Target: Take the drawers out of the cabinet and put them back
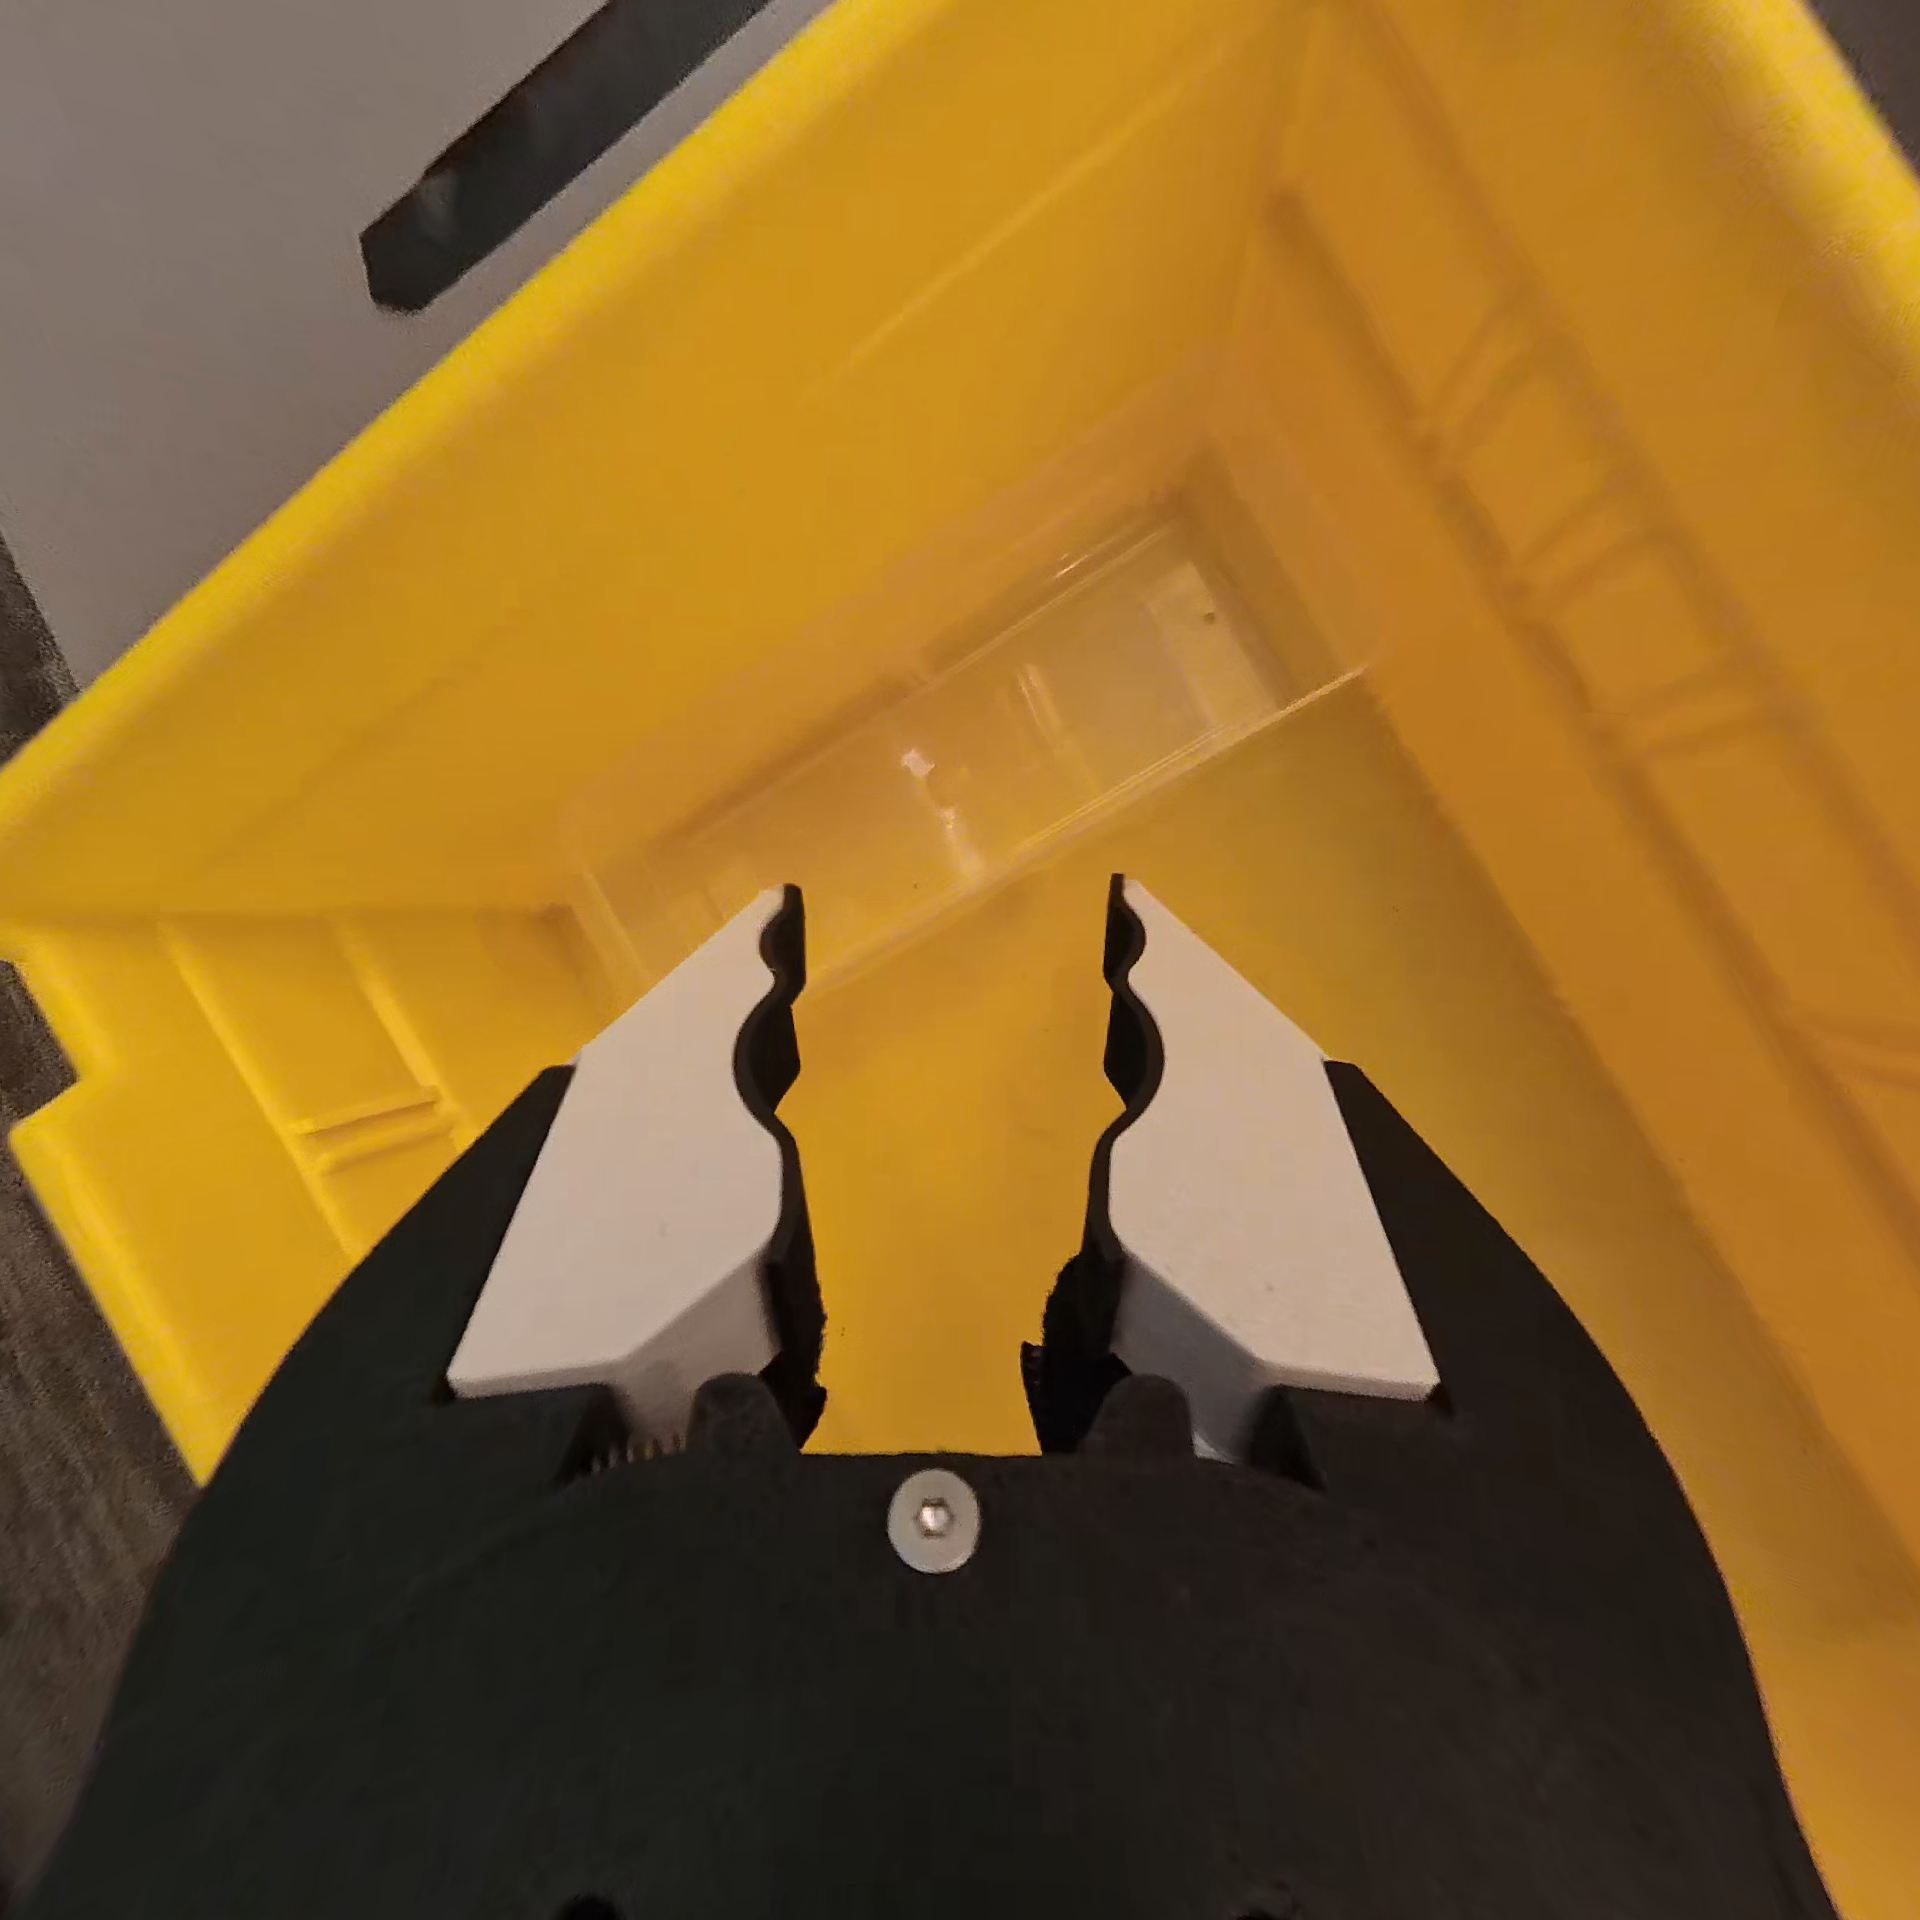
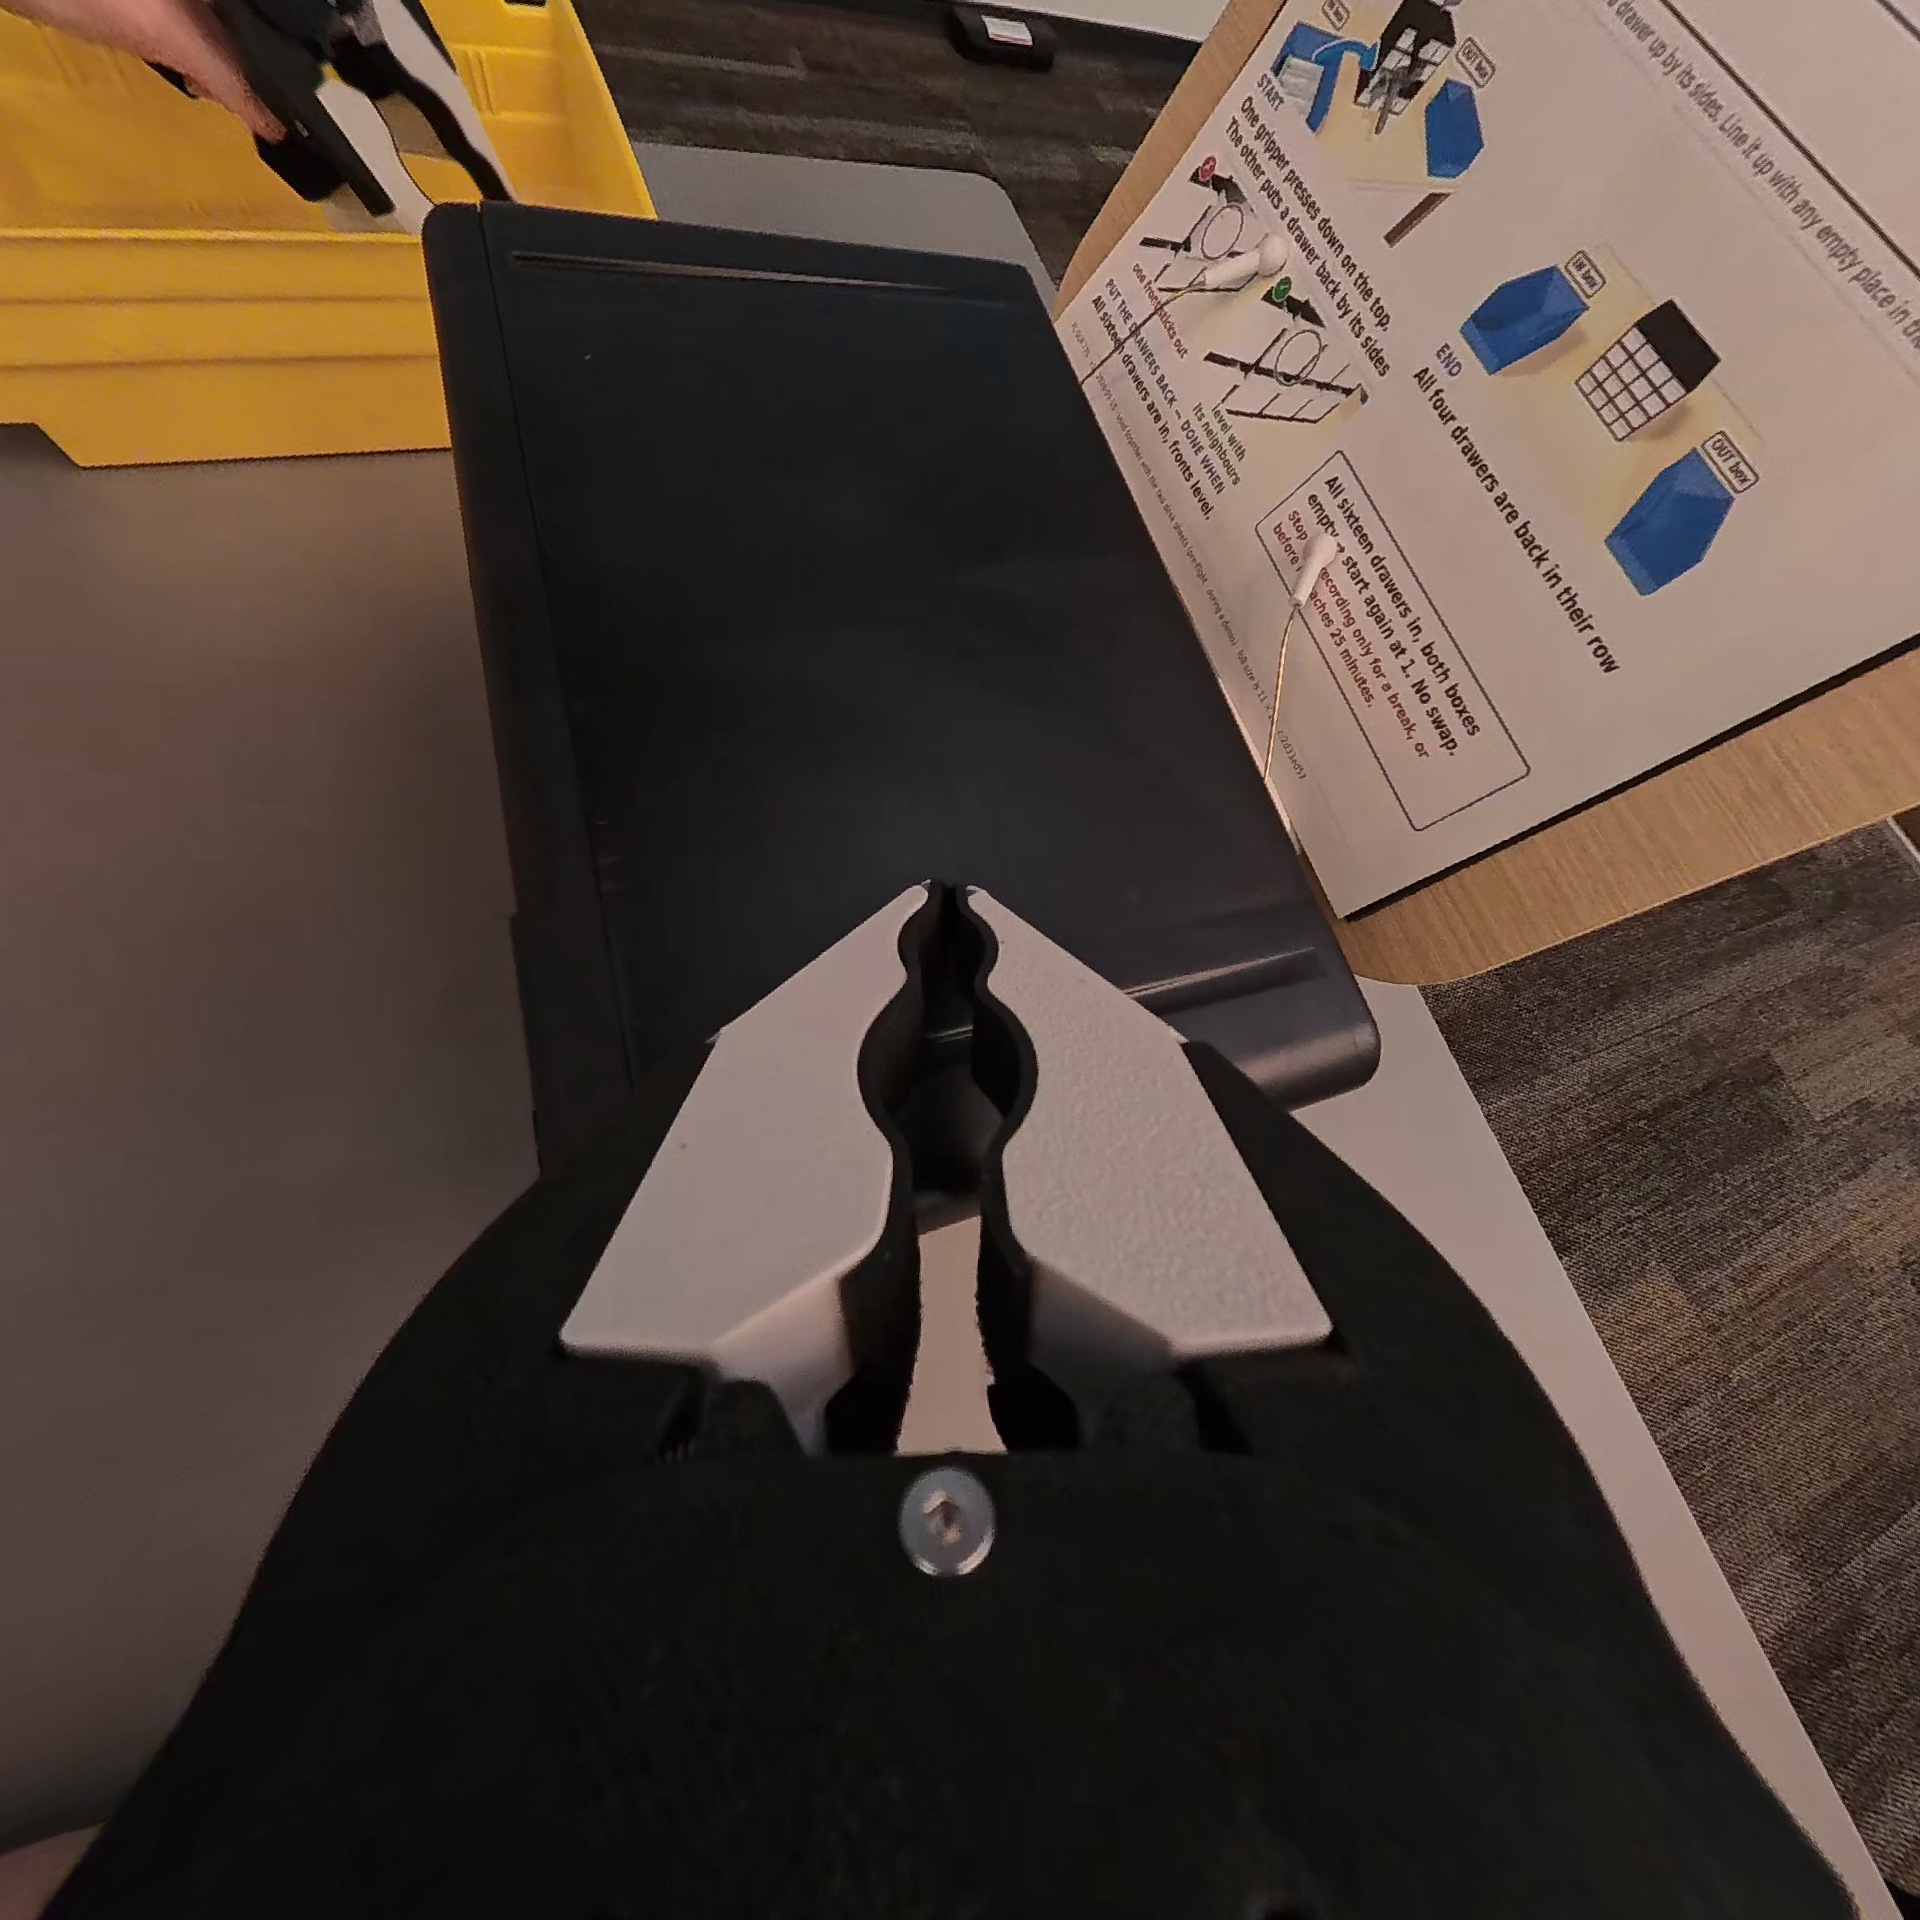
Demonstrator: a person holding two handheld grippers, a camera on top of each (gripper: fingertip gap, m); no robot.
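My left gripper [image 1: 951, 888] is open and empty, pointing down into a yellow bin [image 1: 727, 499]. A clear plastic drawer [image 1: 997, 758] lies on the bin's floor just beyond the fingertips. My right gripper [image 2: 943, 891] is shut with nothing between its tips, over the near part of the dark cabinet's flat top [image 2: 831, 582]. The yellow bin [image 2: 208, 312] stands left of and behind the cabinet in the right wrist view. The left gripper [image 2: 395, 114] shows there above the bin, held by a hand. The cabinet's drawer front is hidden.
A grey table [image 2: 229, 831] holds the cabinet and the bin. A printed instruction sheet [image 2: 1558, 364] lies on a wooden board [image 2: 1662, 852] at the right, with a white earphone cable [image 2: 1288, 644] across it. Carpet floor [image 2: 1714, 1195] lies beyond the table's right edge. My hands' fingertips stand some 50 cm from each other. To reach the clear plastic drawer [image 1: 997, 758] in a straight line is about 4 cm for my left fingers, about 50 cm for my right.
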